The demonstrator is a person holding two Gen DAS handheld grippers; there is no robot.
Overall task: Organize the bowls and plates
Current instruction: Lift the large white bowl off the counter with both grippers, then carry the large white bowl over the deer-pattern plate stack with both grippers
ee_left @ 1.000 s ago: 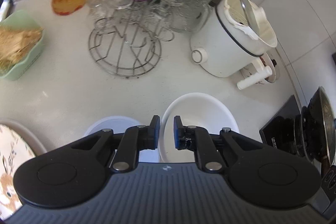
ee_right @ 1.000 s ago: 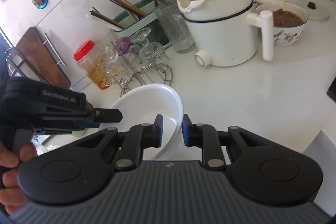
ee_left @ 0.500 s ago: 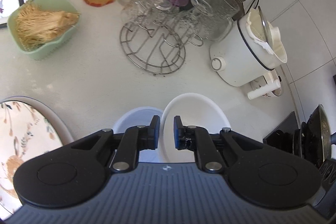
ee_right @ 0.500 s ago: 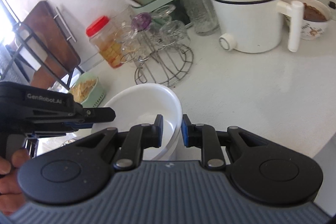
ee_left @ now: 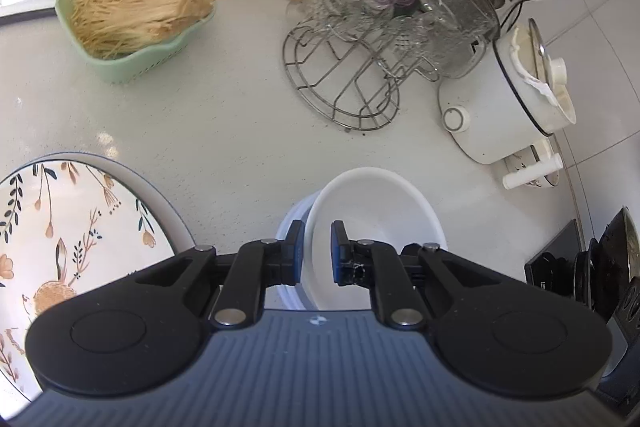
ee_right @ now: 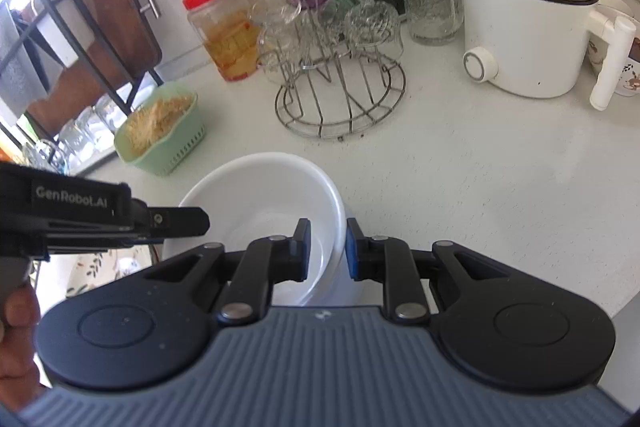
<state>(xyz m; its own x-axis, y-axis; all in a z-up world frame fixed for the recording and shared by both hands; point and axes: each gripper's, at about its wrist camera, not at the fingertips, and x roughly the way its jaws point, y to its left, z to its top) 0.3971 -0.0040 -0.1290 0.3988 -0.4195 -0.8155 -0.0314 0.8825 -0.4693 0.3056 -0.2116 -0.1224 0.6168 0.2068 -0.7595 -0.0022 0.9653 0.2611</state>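
The left gripper (ee_left: 317,251) is narrowed onto the near-left rim of the white bowl (ee_left: 376,211), one pad inside and one outside. The right gripper (ee_right: 328,249) pinches the same bowl's right rim in the same way. Both hold it tilted over a second pale bowl (ee_left: 289,227), most of which is hidden beneath; whether the two touch cannot be told. Left of the left gripper, a floral plate (ee_left: 72,219) lies on the counter (ee_left: 224,123), cut off by the frame edge.
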